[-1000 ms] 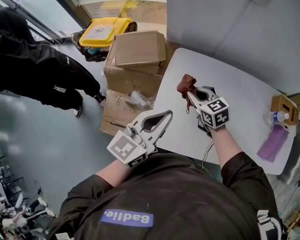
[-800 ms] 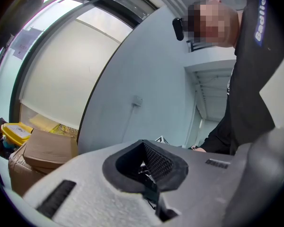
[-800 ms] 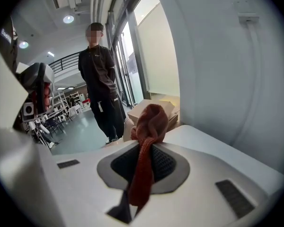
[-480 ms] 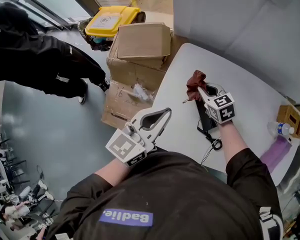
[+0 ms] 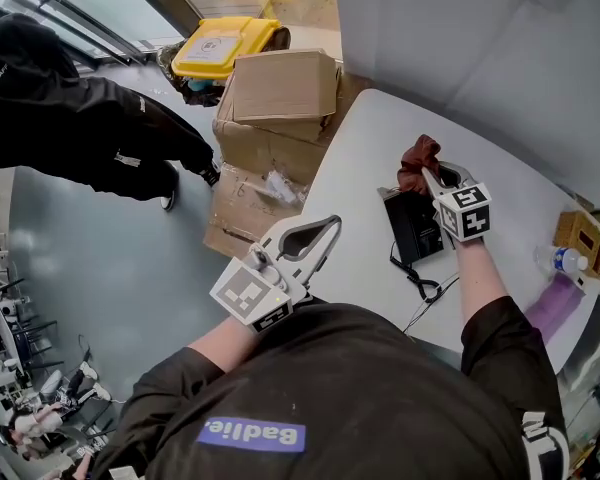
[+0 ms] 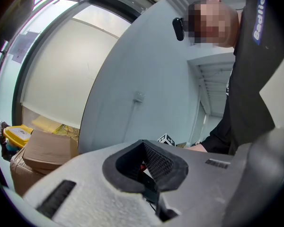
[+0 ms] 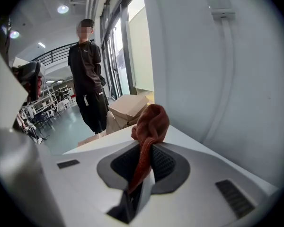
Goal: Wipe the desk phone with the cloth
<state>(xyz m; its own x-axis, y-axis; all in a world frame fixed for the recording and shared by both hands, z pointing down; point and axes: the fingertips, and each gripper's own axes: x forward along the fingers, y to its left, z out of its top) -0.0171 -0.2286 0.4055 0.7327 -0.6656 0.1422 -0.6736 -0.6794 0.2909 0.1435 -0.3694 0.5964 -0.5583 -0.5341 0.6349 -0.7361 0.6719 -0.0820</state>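
A black desk phone (image 5: 412,226) lies on the white table (image 5: 360,178), with its cord (image 5: 426,286) trailing toward the near edge. My right gripper (image 5: 426,174) hovers at the phone's far right corner, shut on a rust-red cloth (image 5: 418,154). In the right gripper view the cloth (image 7: 151,123) bunches past the fingertips and a strand runs down between the closed jaws. My left gripper (image 5: 333,224) hangs off the table's near left edge, shut with nothing in it. It is well apart from the phone.
Cardboard boxes (image 5: 280,88) and a yellow bin (image 5: 218,46) stand on the floor left of the table. A person in black (image 5: 70,118) stands beyond them. At the table's right end are a water bottle (image 5: 558,259), a small box (image 5: 582,232) and a purple cloth (image 5: 548,310).
My right gripper has carried the cloth rightward and farther over the table, and the phone now shows fully beneath it. The left gripper has stayed put.
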